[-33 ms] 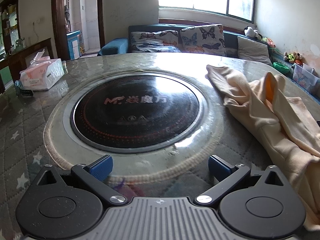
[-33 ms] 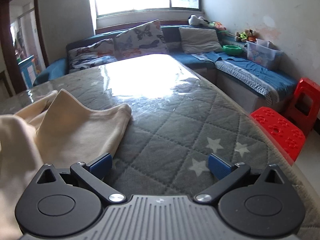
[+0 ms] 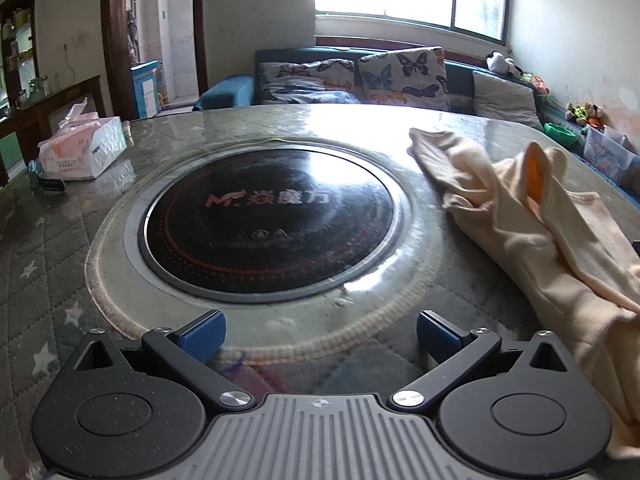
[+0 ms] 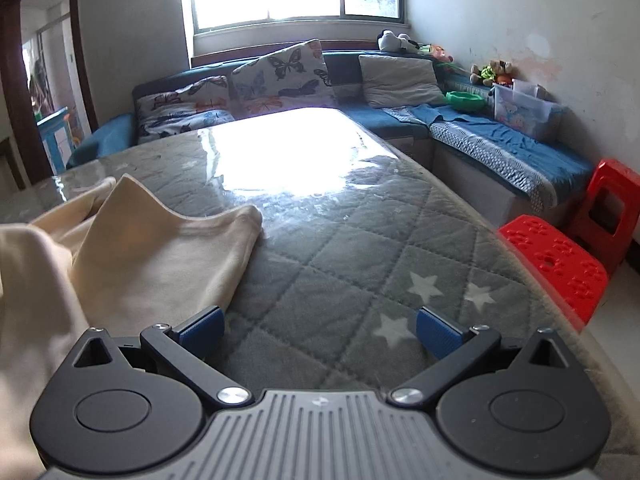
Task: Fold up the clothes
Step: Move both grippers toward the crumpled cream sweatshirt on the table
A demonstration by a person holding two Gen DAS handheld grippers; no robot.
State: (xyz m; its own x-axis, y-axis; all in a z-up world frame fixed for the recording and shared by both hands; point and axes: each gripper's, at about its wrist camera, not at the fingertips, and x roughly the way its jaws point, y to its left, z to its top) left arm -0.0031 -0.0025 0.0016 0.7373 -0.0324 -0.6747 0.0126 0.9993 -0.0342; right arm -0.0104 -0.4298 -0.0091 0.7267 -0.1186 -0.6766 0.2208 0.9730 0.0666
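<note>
A cream garment (image 3: 532, 236) lies rumpled and unfolded on the counter (image 4: 360, 248), flanked by the empty, spread-open left tool (image 3: 320, 330) and right tool (image 4: 320, 328).

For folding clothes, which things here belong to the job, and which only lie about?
Belong to the job:
cream garment
left gripper, open
right gripper, open

Only lying about:
tissue pack
round cooktop
red stools
</note>
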